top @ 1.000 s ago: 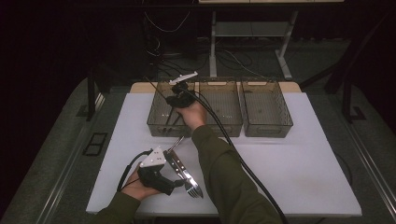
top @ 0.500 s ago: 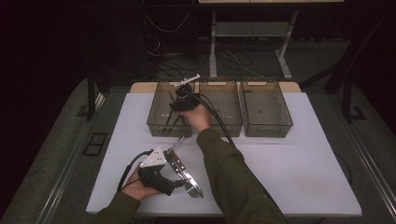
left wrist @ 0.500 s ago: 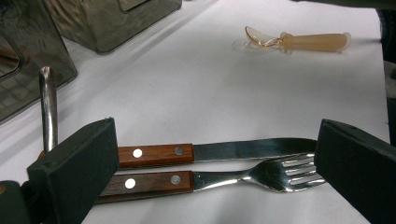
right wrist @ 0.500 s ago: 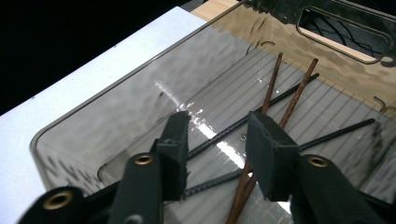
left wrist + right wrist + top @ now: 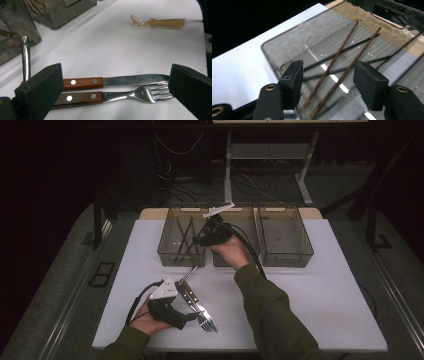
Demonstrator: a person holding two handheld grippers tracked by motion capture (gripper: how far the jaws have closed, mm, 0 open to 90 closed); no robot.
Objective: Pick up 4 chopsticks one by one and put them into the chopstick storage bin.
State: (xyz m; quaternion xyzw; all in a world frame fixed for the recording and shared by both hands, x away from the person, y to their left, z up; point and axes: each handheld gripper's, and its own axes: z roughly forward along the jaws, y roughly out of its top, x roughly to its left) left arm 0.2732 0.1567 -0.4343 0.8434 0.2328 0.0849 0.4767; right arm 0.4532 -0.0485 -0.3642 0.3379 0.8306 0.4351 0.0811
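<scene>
Three smoked, see-through plastic bins stand in a row at the far edge of the white surface (image 5: 310, 310), and the leftmost bin (image 5: 172, 251) serves as the landmark here. Inside it lie two thin brown wooden chopsticks (image 5: 342, 70) crossed over darker black ones (image 5: 329, 60), which suggests the bin is the sorting place for sticks. The right gripper (image 5: 209, 234) hangs just above that bin's right-hand side, its jaws having just been opening; they stand apart with nothing pinched between them, the brown sticks resting on the bin floor below, so this looks like a release into the bin rather than a pick. On the near side of the bin, well apart from it, the left gripper (image 5: 192, 317) rests low on the surface with its jaws spread wide either side of a wooden-handled steel table knife (image 5: 117, 81) and a matching wooden-handled steel fork (image 5: 120, 96), which lie side by side; the pads (image 5: 42, 87) are not pressing either one, so it seems poised to gather the next piece. A plain steel handle (image 5: 25, 57) stands out beside them toward the bin, and a translucent amber plastic spoon (image 5: 160, 22) lies farther off on the surface.
</scene>
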